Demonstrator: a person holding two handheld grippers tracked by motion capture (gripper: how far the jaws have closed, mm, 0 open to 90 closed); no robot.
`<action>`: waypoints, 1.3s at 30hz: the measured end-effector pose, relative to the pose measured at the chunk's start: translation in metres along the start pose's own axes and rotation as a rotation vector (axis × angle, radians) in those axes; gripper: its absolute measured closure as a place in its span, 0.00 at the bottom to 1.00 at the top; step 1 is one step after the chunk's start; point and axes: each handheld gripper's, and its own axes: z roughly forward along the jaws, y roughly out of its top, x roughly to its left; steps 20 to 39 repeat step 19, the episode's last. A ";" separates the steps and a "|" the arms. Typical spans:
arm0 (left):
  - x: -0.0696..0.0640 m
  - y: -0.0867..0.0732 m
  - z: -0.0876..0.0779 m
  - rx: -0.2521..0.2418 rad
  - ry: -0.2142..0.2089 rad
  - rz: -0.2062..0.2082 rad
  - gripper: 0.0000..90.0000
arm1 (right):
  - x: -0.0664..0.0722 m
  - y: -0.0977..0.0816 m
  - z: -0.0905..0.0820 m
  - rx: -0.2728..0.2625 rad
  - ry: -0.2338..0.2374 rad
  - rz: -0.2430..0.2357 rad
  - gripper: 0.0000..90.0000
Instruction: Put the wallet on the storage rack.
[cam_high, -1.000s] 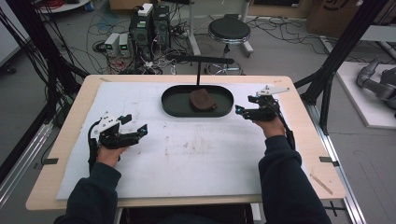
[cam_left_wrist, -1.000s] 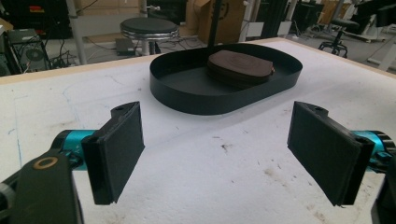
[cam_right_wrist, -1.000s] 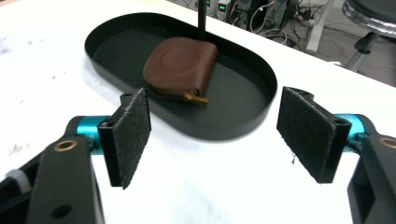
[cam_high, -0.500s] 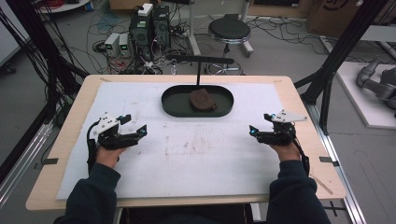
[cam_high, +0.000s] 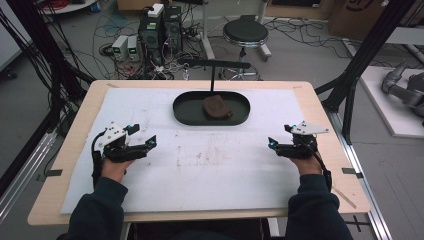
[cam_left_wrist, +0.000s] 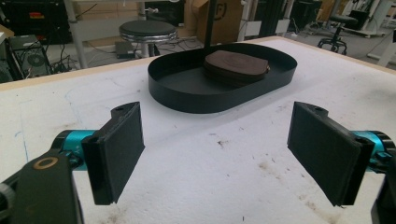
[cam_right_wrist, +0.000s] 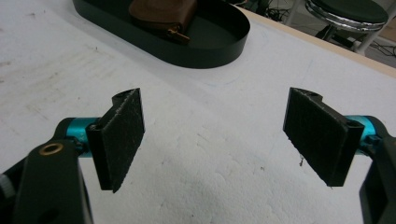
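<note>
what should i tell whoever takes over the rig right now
Left gripper: open, empty, low over the white mat at the left.
Right gripper: open, empty, over the mat at the right.
Brown pouch: lying in the black tray at the table's far middle, touched by neither gripper.
Done: pouch sits in the tray.
Left: nothing in hand; both grippers stand apart from the tray.

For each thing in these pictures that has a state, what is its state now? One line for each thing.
Left gripper: open, empty, over the white table cover.
Right gripper: open, empty, over the cover, apart from the tray.
Brown leather zip pouch: lying flat in the tray; whether zipped shut, cannot tell.
Black oval metal tray: upright on the cover, holding the pouch.
</note>
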 end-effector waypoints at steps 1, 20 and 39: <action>0.000 0.000 0.000 0.000 0.000 -0.001 0.20 | 0.000 -0.001 0.001 0.006 -0.002 -0.005 0.23; 0.003 -0.001 0.003 0.002 0.003 -0.015 0.20 | -0.002 -0.005 0.003 0.022 -0.010 0.005 0.23; 0.003 -0.001 0.003 0.002 0.003 -0.015 0.20 | -0.002 -0.005 0.003 0.022 -0.010 0.005 0.23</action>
